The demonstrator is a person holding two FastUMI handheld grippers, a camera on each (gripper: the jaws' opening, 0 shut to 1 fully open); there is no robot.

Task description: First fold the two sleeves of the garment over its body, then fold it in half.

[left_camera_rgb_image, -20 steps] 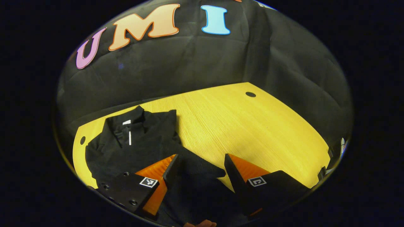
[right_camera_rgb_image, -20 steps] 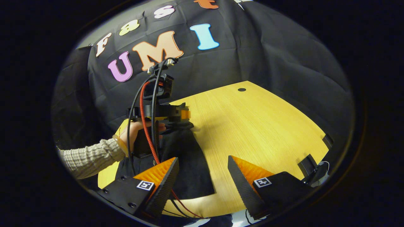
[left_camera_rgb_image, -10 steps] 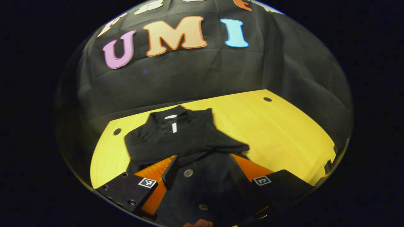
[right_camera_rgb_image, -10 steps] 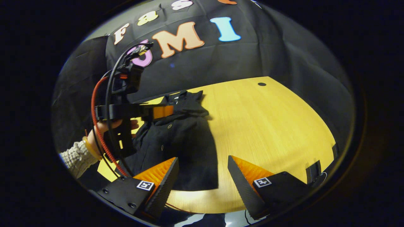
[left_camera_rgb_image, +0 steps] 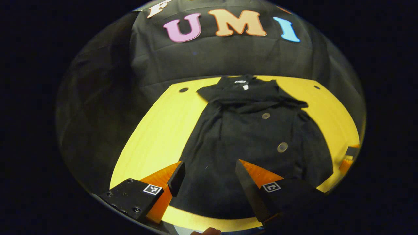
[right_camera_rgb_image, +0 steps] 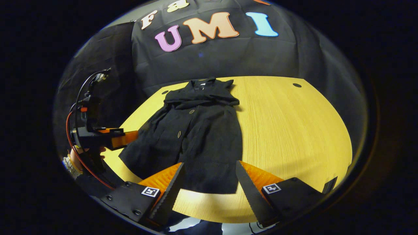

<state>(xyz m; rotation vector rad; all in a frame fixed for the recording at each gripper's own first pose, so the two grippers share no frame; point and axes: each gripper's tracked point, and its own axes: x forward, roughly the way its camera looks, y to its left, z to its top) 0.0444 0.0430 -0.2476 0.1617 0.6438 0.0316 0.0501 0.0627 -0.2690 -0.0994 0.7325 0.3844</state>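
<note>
From my left tool (left_camera_rgb_image: 209, 182) I look down the length of the garment (left_camera_rgb_image: 254, 140), a black coat-like piece spread flat on the yellow bench (left_camera_rgb_image: 156, 130). Its collar end lies at the far side, near the booth wall, and its hem lies at the near edge just ahead of my fingers. A small white tag (left_camera_rgb_image: 241, 82) shows inside the collar. Two round buttons (left_camera_rgb_image: 282, 147) sit on the front, one farther, one nearer. A band of black cloth lies across the chest just below the collar; I take it for sleeve material folded over, though the dark fabric makes the edges hard to read. The body widens toward the hem.

My left tool is wide apart with nothing between its fingers, hanging above the hem. From my right tool (right_camera_rgb_image: 209, 186), also spread wide and holding nothing, the garment (right_camera_rgb_image: 196, 130) lies left of the bench's (right_camera_rgb_image: 294, 130) middle, with bare wood to its right. There I see the left tool (right_camera_rgb_image: 125, 138) at the far left, just beside the garment's left edge, in a hand (right_camera_rgb_image: 76, 156).
</note>
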